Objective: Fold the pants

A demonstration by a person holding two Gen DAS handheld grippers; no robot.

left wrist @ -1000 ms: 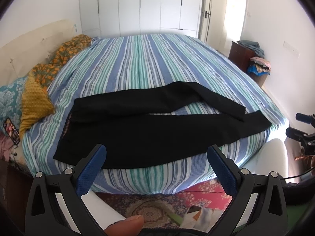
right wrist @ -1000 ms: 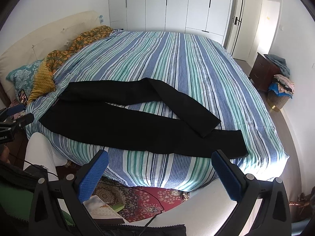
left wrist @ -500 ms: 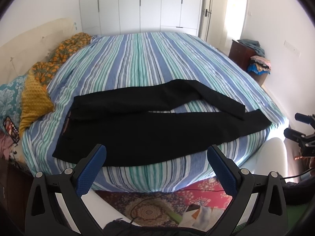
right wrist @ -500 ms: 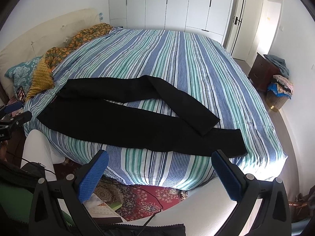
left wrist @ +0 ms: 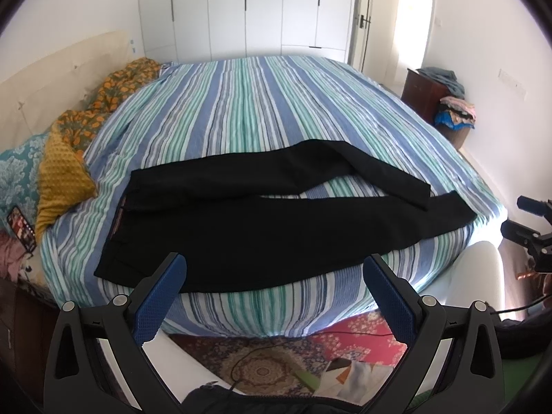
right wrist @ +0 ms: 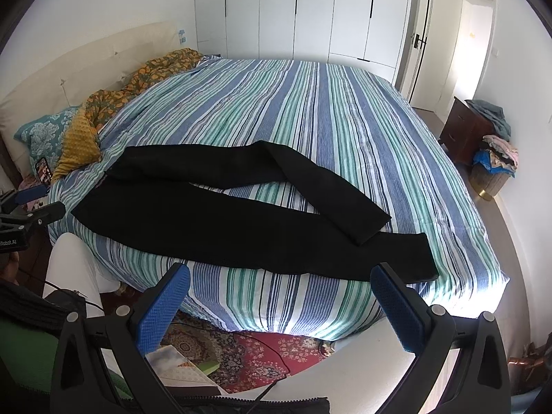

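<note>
Black pants (left wrist: 262, 227) lie spread across the near edge of the striped bed (left wrist: 248, 110), waistband to the left, legs running right. The far leg bends and its cuff crosses over the near leg (right wrist: 358, 220). My left gripper (left wrist: 274, 288) is open and empty, held back from the bed edge above the floor. My right gripper (right wrist: 281, 295) is also open and empty, short of the pants' cuff end (right wrist: 414, 258). The right gripper shows at the right edge of the left wrist view (left wrist: 528, 227). The left gripper shows at the left edge of the right wrist view (right wrist: 24, 207).
Pillows and an orange patterned blanket (left wrist: 86, 127) lie by the headboard, with a phone (left wrist: 21, 229) at the bed's left corner. A patterned rug (left wrist: 276, 358) covers the floor below. A dark nightstand and a basket of clothes (right wrist: 493, 158) stand at the right wall. White wardrobes (left wrist: 248, 10) are behind.
Both grippers have shifted slightly closer to the bed, so the pants sit a little lower in view. The fingertip at the bottom of the left wrist view is gone. The pants have not moved.
</note>
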